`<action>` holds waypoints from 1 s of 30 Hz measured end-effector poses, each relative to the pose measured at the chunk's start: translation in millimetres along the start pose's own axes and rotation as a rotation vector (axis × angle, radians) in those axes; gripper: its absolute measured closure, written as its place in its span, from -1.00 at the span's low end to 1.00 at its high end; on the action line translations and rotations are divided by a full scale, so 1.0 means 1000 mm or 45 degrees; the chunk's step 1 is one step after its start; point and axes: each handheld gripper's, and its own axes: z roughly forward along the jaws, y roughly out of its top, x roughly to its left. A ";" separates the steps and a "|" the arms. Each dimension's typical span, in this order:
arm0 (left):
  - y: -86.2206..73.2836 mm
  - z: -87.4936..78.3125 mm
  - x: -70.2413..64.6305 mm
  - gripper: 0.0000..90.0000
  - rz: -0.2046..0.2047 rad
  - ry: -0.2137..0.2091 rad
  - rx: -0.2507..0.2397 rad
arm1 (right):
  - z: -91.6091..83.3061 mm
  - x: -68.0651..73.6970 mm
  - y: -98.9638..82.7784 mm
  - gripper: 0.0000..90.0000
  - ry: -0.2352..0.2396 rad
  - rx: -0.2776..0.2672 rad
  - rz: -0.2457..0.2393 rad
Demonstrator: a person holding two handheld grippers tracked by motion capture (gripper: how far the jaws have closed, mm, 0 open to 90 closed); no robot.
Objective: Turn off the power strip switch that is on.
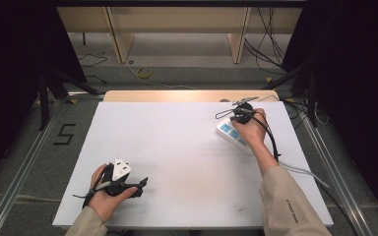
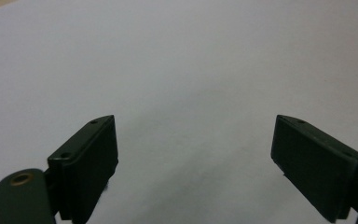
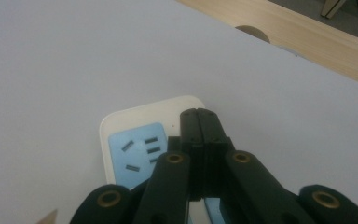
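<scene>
White table top (image 1: 177, 162), wooden strip at its far edge, dark curtains either side. Power strip (image 1: 232, 135) lies at the far right of the table, long axis diagonal, running from far-left to near-right toward the person. Right gripper (image 3: 199, 122) hovers directly over its far end, beside a blue socket panel (image 3: 137, 154), jaws pressed together, holding nothing. Left gripper (image 2: 193, 163) is well apart at near left over bare table, jaws spread, empty. Right hand (image 1: 251, 130) is clearly the nearer.

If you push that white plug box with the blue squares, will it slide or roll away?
The power strip looks flat and boxy, so it would probably slide, not roll. The white tabletop looks smooth, so it may skid easily. Its grey cable trails off the edge and might tug it sideways. The right gripper sits shut above it.
</scene>
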 end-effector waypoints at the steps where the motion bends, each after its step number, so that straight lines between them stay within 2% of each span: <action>1: 0.000 0.000 0.000 -0.68 0.000 0.000 0.000 | 0.000 0.000 0.000 1.00 0.000 0.001 -0.001; 30: 0.000 0.000 0.000 -0.68 -0.001 -0.003 0.000 | 0.006 -0.002 0.005 1.00 -0.010 0.028 -0.008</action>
